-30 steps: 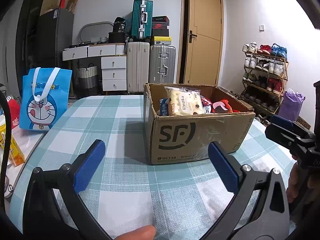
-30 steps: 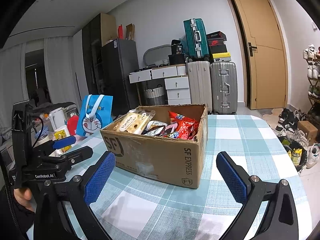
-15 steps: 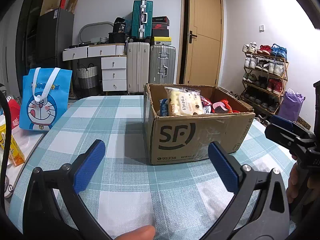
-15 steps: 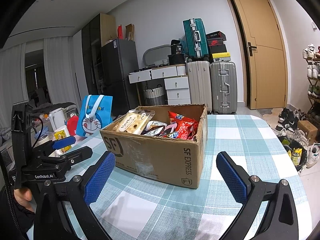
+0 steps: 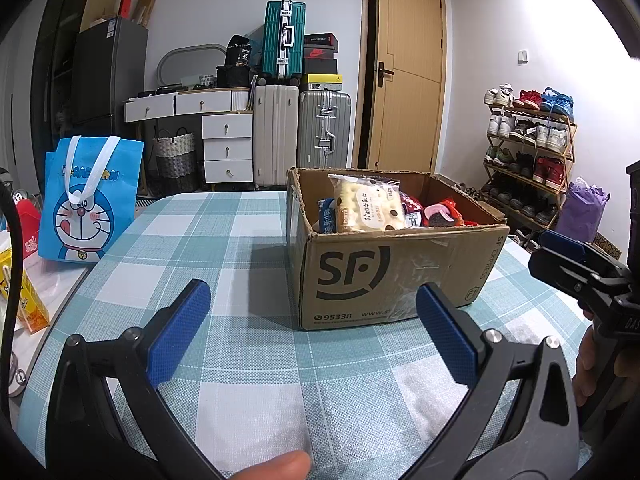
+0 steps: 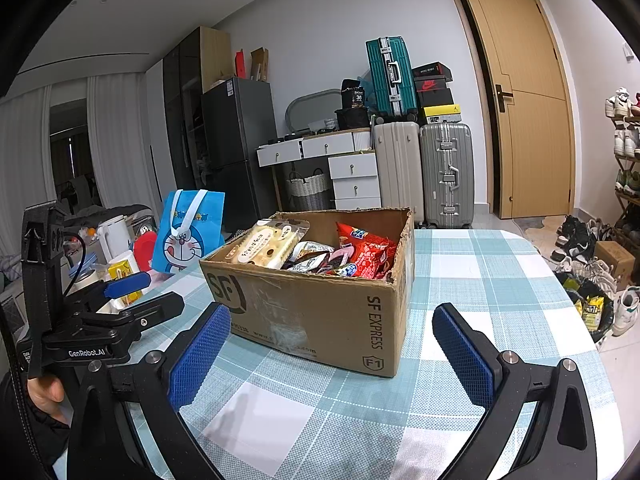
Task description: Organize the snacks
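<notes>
Right wrist: cardboard box holds snack packets.

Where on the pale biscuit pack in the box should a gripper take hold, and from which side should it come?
Probably by the pack's raised upper end, coming from above. It leans tilted on the other snacks at the left end of the box, its top standing above the rim, while the cardboard walls block any sideways approach. The flat pack suits jaws closing across its thin faces. Both grippers, left and right, are open.

Each tool has black curved arms, silver screws and blue textured pads. The left tool bears white "GenRobot.AI" lettering and a black cable.
</notes>
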The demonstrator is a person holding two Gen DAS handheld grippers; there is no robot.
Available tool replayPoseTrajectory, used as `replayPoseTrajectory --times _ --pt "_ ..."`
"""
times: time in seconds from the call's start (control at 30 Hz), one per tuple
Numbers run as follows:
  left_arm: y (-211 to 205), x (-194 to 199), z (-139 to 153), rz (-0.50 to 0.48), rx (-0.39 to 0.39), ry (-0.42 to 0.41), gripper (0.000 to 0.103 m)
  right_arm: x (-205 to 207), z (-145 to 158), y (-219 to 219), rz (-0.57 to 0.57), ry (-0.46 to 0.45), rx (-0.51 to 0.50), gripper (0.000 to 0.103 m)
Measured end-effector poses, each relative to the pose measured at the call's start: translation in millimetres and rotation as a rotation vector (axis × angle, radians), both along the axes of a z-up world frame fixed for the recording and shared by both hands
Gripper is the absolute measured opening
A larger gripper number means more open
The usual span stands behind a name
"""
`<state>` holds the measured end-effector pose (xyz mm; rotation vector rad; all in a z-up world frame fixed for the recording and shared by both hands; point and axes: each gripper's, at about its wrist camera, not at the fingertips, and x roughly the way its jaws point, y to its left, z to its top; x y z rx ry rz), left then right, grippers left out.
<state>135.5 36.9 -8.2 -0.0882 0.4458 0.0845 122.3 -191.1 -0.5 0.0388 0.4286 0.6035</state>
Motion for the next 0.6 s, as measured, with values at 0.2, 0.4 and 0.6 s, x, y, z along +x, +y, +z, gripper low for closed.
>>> replayPoseTrajectory --times 0.2,0.4,0.6 --pt "-0.3 -0.2 0.2 0.000 0.000 -0.001 0.103 0.1 -0.2 0.0 -0.001 0.000 -0.001 0.103" --pt "-0.5 -0.2 -0.2 0.000 -0.001 -0.002 0.103 0.4 -0.2 -0.3 -0.001 0.001 -0.001 0.103" --pt "-1.5 1.5 0.9 -0.003 -0.001 -0.004 0.103 0.2 -0.3 -0.1 0.000 0.000 -0.002 0.103"
